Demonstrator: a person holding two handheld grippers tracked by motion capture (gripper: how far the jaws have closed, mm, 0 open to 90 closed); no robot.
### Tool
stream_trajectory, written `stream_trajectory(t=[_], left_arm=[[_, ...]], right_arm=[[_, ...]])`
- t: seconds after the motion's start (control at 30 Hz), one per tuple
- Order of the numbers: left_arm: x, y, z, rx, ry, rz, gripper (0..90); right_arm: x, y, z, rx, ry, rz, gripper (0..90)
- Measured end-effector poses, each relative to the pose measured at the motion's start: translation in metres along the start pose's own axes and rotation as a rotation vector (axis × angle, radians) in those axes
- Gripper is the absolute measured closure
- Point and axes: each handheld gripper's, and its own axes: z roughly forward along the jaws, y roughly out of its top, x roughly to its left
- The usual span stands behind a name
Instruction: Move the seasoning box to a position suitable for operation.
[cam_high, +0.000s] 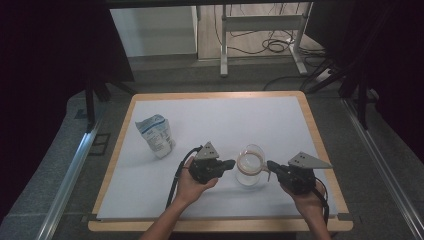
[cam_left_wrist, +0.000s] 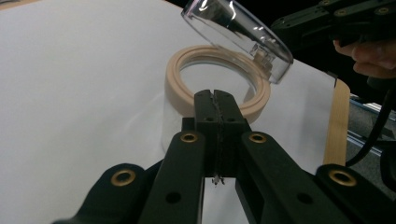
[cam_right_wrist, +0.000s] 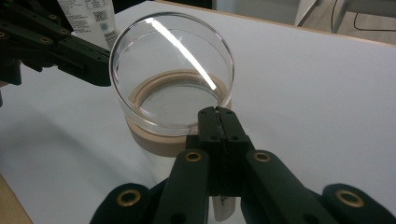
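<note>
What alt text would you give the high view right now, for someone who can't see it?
A clear jar with a beige rim, its clear hinged lid tipped open, stands on a white table between two hand-held tools. The left tool points at it from the left with jaws shut, and the right tool is at the jar's right side. A white and blue pouch stands farther left.

The setting is a laboratory or test room arranged for recording. A wood-edged table (cam_high: 320, 150) with a plain white top stands on grey carpeted floor (cam_high: 45, 170). Black curtains (cam_high: 45, 50) enclose both sides. Aluminium rails (cam_high: 70, 175) run along the floor. Beyond stands a white metal frame (cam_high: 260, 22) above loose black cables (cam_high: 272, 45).
</note>
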Motion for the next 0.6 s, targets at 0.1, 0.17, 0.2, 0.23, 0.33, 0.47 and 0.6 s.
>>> stream_trajectory(t=[0.1, 0.17, 0.2, 0.23, 0.33, 0.47, 0.6], left_arm=[[-0.001, 0.003, 0.003, -0.004, -0.009, -0.009, 90.0], [-0.002, 0.005, 0.004, -0.003, -0.011, -0.008, 90.0], [-0.002, 0.006, 0.005, -0.002, -0.011, -0.005, 90.0], [-0.003, 0.006, 0.006, 0.001, -0.01, -0.001, 90.0], [-0.005, 0.009, 0.009, -0.004, -0.011, 0.002, 90.0], [-0.007, 0.012, 0.013, -0.001, -0.018, 0.007, 90.0], [-0.011, 0.016, 0.015, -0.002, -0.024, 0.019, 90.0]], right_arm=[[0.0, 0.0, 0.0, -0.002, 0.001, 0.0, 90.0], [0.0, -0.001, 0.0, -0.002, 0.001, 0.002, 90.0], [0.0, -0.001, 0.0, -0.002, 0.001, 0.002, 90.0], [0.0, -0.001, 0.0, -0.002, 0.0, 0.002, 90.0], [0.0, -0.001, 0.0, -0.005, 0.0, 0.002, 90.0], [0.0, -0.001, 0.0, -0.001, -0.001, 0.001, 90.0], [0.0, -0.001, 0.0, 0.0, -0.003, 0.001, 90.0]])
